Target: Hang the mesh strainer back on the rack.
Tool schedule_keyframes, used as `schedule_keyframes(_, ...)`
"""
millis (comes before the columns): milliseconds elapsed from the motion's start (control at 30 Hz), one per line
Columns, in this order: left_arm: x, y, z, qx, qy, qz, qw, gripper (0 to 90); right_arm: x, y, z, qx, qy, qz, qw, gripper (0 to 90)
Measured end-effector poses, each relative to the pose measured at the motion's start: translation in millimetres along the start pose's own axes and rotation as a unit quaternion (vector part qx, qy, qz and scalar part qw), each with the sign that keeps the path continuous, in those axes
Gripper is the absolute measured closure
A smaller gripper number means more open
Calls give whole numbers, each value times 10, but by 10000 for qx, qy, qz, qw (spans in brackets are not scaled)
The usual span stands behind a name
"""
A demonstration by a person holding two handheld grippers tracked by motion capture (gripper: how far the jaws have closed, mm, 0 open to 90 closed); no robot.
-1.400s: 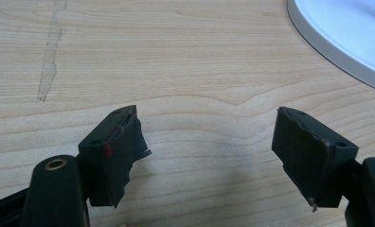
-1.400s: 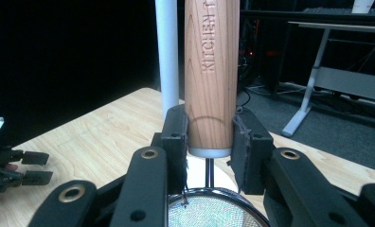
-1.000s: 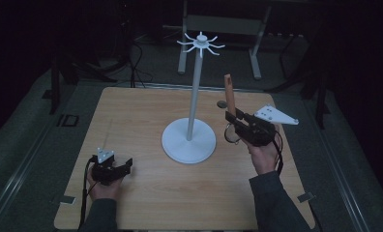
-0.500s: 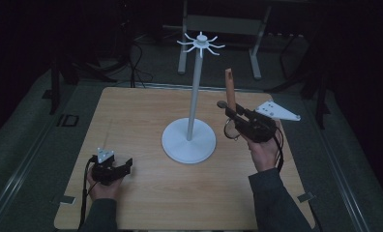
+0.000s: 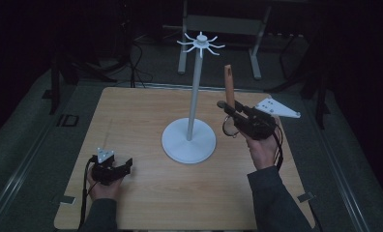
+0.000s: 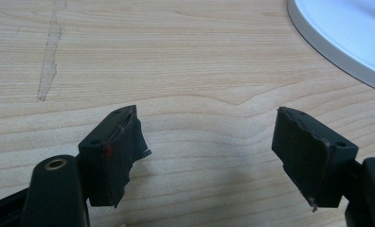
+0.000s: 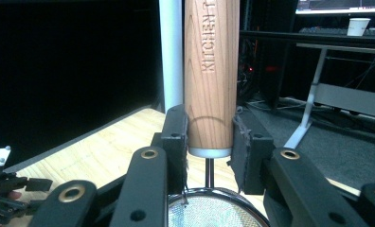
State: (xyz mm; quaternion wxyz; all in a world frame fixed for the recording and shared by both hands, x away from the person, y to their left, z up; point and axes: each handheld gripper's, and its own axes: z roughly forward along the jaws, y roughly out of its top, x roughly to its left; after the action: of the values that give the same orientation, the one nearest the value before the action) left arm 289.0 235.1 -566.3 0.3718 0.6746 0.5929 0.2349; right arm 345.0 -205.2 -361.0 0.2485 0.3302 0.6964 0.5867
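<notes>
Right gripper (image 7: 209,142) pinching a sieve by its wooden handle (image 7: 210,71), one black pad pressed on each side. Handle standing straight up, long way running up and down, free end pointing at the ceiling. Letters cut into the wood, running up the handle too. Metal ring and mesh bowl (image 7: 209,210) hanging below the pads, down between the gripper arms. Held up above the table (image 5: 146,111), on its right side, near the white stand (image 5: 193,96) but not touching it. Thin white pole rising from a round flat base (image 5: 188,142), with small arms spread out at the top.

Left gripper (image 6: 209,156) spread wide, nothing between the pads. Resting low over the bare wood at the near left of the table, well apart from the sieve, with the edge of the round base just ahead.
</notes>
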Motion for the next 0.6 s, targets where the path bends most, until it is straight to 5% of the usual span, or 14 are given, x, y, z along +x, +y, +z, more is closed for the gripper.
schedule_keyframes(600,0,0,1,-2,1,-5,10000,248,50,146,5,-236,235,73,9994,694)
